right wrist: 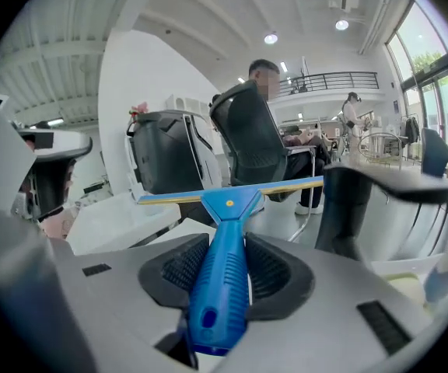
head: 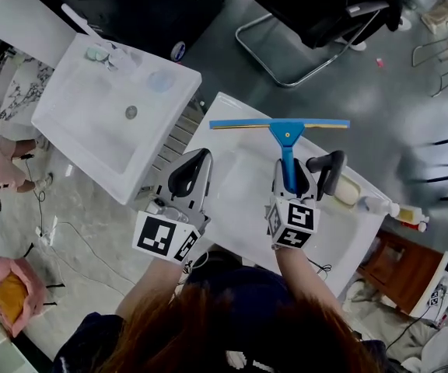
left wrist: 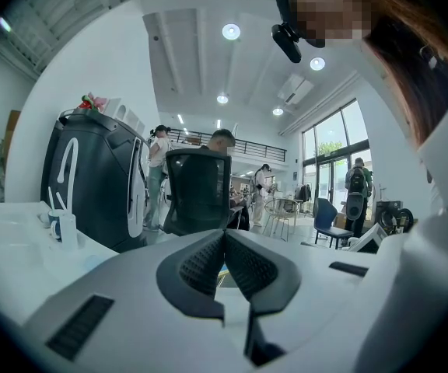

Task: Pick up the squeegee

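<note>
A blue squeegee with a long blade hangs over the white sink in the head view. My right gripper is shut on its ribbed handle, and the blade lies crosswise beyond the jaws. In the right gripper view the handle sits clamped between both black pads, and the blade runs across above them. My left gripper hovers to the left of the squeegee over the sink's left rim; its pads meet with nothing between them.
A black tap stands just right of my right gripper, with soap and bottles behind it. A second white basin sits to the left. A black office chair stands beyond the sink. People are in the background.
</note>
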